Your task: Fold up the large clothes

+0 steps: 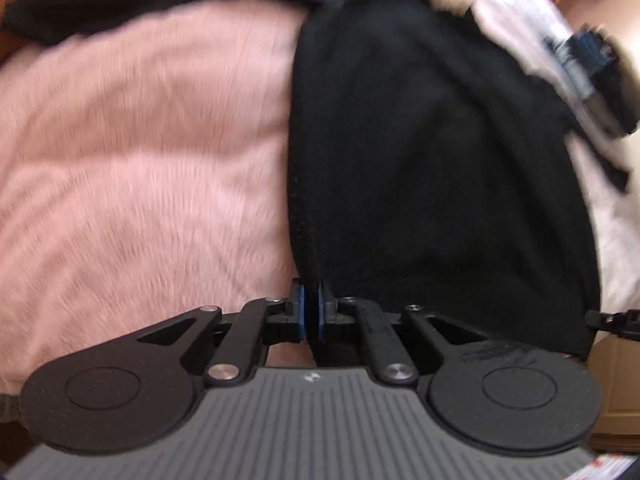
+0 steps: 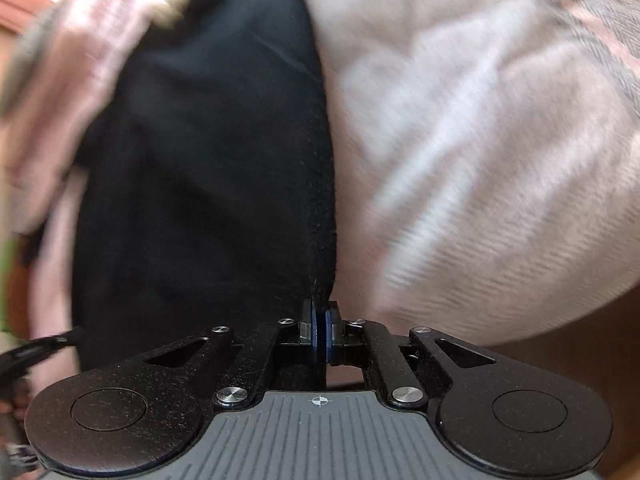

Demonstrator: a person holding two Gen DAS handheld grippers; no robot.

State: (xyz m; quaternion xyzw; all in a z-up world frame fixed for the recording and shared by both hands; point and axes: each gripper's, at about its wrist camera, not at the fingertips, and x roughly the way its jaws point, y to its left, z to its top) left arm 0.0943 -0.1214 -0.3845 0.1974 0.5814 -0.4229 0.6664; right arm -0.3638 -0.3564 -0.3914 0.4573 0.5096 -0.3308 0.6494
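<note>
A large black garment (image 1: 432, 168) lies on a pink furry bedspread (image 1: 140, 168), with one long sleeve (image 1: 132, 12) stretched along the far edge to the left. My left gripper (image 1: 311, 304) is shut on the garment's near left corner. In the right wrist view the same black garment (image 2: 208, 168) fills the left half, and my right gripper (image 2: 321, 332) is shut on its near right corner. The cloth rises straight up from both pairs of blue pads. Both views are motion-blurred.
The pink bedspread (image 2: 480, 152) spreads to the right in the right wrist view. A folded pile of dark and blue clothes (image 1: 596, 76) sits at the far right on a white cover. The other gripper's tip (image 1: 616, 320) shows at the right edge.
</note>
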